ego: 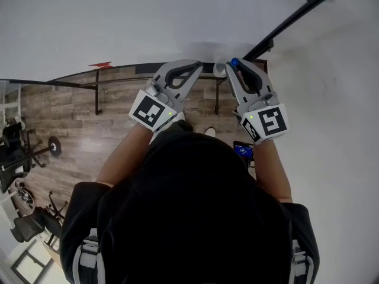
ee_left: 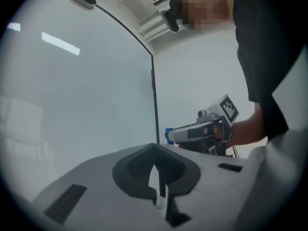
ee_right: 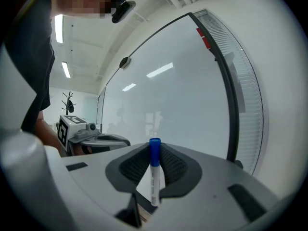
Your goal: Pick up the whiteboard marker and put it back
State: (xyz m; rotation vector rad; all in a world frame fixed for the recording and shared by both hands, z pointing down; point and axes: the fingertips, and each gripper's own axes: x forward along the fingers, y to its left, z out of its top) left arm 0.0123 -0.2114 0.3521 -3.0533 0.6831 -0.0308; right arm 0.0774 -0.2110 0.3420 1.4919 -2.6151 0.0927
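Right gripper view: the right gripper (ee_right: 154,147) is closed on the whiteboard marker (ee_right: 154,179), whose white barrel is clamped between the dark ribbed pads (ee_right: 132,166) and whose blue cap (ee_right: 154,150) projects just past the jaw tips. The marker's long axis runs along the jaws, cap forward, pointing toward the whiteboard (ee_right: 183,95), which fills the field ahead inside its dark frame (ee_right: 230,95). Cap and board surface appear apart, though how near cannot be judged. Left gripper view: the left gripper (ee_left: 154,147) has its jaws drawn together at the tips with nothing between them, and it faces the same board beside the right one. Head view: both grippers are held side by side near the board's lower edge, where a dark strip (ego: 124,70) runs along the bottom; whether it is a marker ledge cannot be told. No tray, cup or other holder is identifiable in any view, so nothing can be said of contents. Judgement: the pick-up is done and the return is not. As the right gripper alone carries the marker, the coming move would turn on laying its long axis parallel with whatever ledge receives it, then letting the jaws part.
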